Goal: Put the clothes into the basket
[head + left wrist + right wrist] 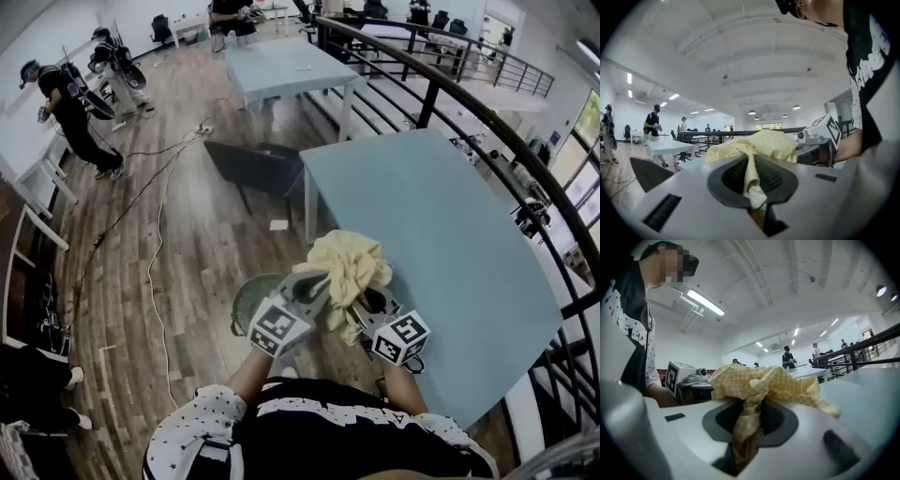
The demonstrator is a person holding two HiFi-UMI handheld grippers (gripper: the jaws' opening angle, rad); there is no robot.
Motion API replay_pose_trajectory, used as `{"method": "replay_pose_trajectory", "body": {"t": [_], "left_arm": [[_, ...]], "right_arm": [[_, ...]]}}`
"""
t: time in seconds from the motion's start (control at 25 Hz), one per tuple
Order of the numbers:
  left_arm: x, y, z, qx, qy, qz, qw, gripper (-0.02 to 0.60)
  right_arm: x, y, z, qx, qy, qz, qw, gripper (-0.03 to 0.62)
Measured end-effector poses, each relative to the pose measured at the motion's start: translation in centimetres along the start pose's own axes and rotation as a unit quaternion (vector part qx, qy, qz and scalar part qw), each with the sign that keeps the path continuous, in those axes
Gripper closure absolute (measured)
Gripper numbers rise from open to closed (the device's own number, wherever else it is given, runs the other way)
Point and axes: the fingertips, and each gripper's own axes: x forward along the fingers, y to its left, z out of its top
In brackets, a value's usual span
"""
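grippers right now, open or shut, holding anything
left gripper: shut on the yellow cloth
right gripper: shut on the same yellow cloth

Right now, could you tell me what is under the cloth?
The left gripper and right gripper clamp the cloth from below. Beneath are the table edge and a basket on the floor; the left gripper hides part of it.
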Motion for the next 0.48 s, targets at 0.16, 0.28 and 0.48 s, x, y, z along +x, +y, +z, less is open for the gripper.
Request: {"method": "replay_pose_trajectory", "body": {"t": [0.16, 0.28, 0.48], "left_arm": [[-2.7, 2.5, -0.6, -0.008, 0.001, 0.044, 0.9990, 0.537], [-5.2, 4.2, -1.6, -0.014, 0.002, 0.077, 0.9969, 0.537], [-8.3, 7.4, -2.2, -0.025, -0.002, 0.121, 0.9924, 0.537]], "right_arm": [[3.1, 1.9, -0.2, -0.007, 0.011, 0.044, 0.999, 0.510], [5.6, 3.8, -0.9, -0.010, 0.020, 0.077, 0.997, 0.510], [9.5, 5.9, -0.9, -0.018, 0.030, 0.121, 0.992, 0.510]]}}
